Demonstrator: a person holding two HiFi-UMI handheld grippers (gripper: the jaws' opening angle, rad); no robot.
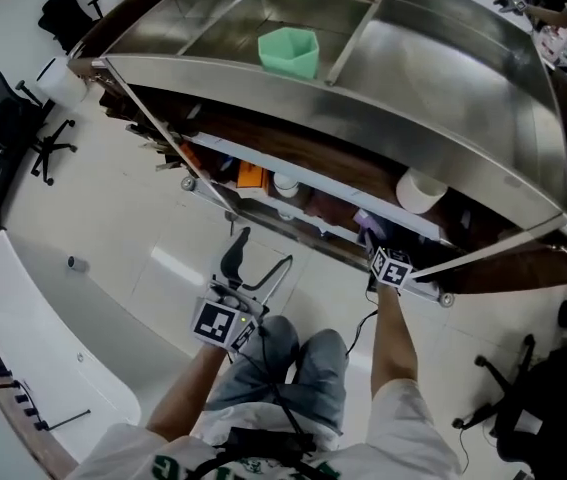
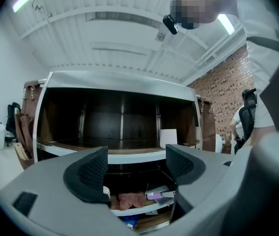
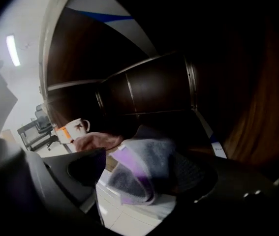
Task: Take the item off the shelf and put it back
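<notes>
A soft grey and purple folded item (image 3: 144, 168) lies at the front edge of the lower shelf (image 3: 144, 208), between the jaws of my right gripper (image 3: 138, 177). Those jaws stand wide and open around it, and the left pad is clear of it. From the head view, the right gripper (image 1: 377, 243) reaches under the metal top shelf (image 1: 443, 98), its tips hidden there. My left gripper (image 1: 258, 260) hangs low in front of the shelf unit. It is open and empty (image 2: 137, 167), pointing at the shelves.
A pink cloth (image 3: 94, 140) and a white mug with an orange label (image 3: 72, 130) sit left of the item. A green container (image 1: 289, 52) stands on the top shelf, a white cylinder (image 2: 168, 137) on the middle one. Office chairs (image 1: 5, 118) stand at both sides.
</notes>
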